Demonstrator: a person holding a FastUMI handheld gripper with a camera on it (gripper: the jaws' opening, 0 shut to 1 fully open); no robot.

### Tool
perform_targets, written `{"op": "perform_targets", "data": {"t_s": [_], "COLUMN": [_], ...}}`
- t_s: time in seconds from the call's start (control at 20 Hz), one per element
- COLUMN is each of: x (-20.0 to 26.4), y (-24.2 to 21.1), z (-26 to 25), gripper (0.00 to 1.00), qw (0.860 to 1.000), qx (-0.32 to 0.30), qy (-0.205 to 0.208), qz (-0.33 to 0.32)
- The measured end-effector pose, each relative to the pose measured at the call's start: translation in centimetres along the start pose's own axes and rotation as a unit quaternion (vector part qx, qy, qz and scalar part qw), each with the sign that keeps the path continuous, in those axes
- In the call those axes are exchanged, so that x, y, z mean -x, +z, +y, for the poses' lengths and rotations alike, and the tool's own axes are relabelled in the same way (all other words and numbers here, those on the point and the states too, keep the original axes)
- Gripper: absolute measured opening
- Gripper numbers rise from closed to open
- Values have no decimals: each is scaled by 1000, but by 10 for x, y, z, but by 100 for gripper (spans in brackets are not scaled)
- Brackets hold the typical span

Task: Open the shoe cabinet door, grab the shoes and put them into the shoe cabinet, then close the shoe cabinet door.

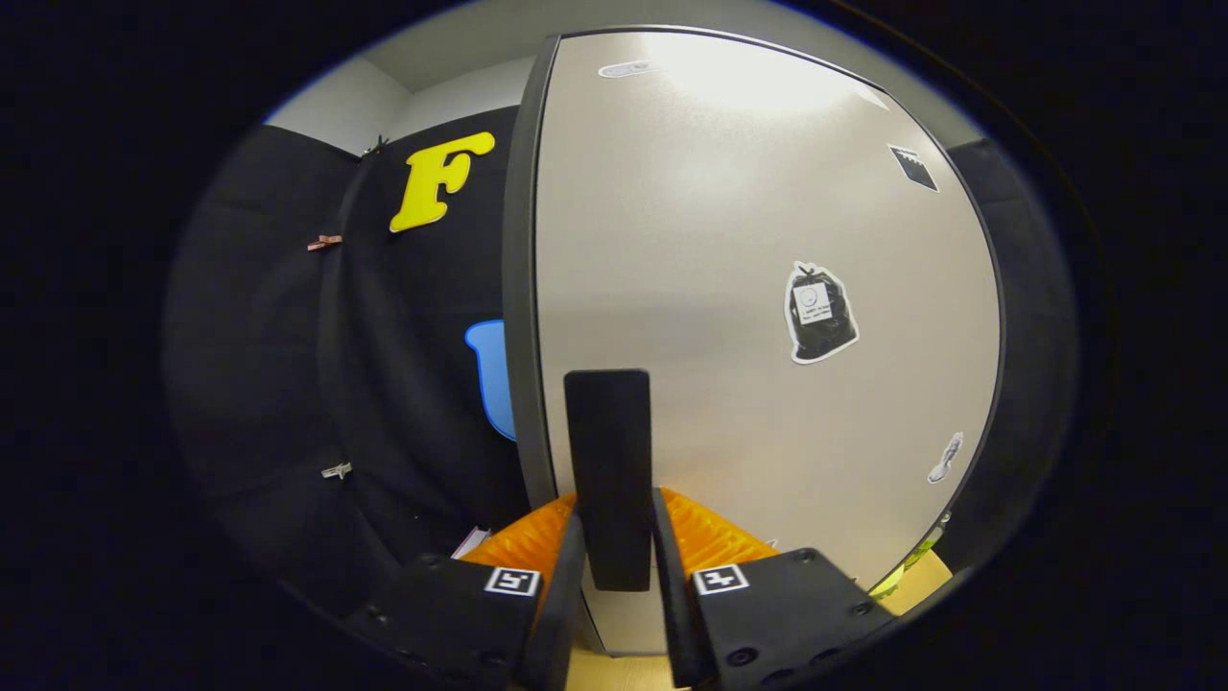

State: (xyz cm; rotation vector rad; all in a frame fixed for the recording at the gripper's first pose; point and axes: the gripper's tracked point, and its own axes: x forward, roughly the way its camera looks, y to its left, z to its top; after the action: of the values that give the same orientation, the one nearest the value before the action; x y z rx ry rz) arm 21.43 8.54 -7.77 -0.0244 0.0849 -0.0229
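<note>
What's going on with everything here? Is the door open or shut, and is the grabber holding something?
Door: looks shut, or nearly; its dark edge faces the booth wall.
Handle: upright on the door, between the fingers.
Hand-held gripper: shut on the handle, one finger on each side.
Stickers: stuck flat on the door.

Pale wooden surface (926, 587) was seen at near right and under the gripper (619, 509), whose fingers clamped the door handle (607, 451). Shoe cabinet (729, 240) stood on it. Small yellow-green item (897, 576) lay at cabinet's right foot, unidentified.
</note>
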Motion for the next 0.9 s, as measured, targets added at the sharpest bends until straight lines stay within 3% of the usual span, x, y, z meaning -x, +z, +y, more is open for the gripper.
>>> {"op": "perform_targets", "data": {"t_s": [0.05,0.15,0.5,0.55,0.65,0.7,0.9], "x": [1,1,1,0,1,0,8], "y": [-1,-1,0,0,-2,-2,-2], "z": [0,0,-1,-1,-2,-1,-1], "gripper": [40,37,37,30,30,18,18], "qw": [1000,1000,1000,1000,1000,1000,1000], "qx": [6,7,-15,-12,-3,-2,-7], "qy": [-1,-1,-3,-3,-7,-7,7], "qz": [-1,-1,-8,-7,-4,-1,2]}}
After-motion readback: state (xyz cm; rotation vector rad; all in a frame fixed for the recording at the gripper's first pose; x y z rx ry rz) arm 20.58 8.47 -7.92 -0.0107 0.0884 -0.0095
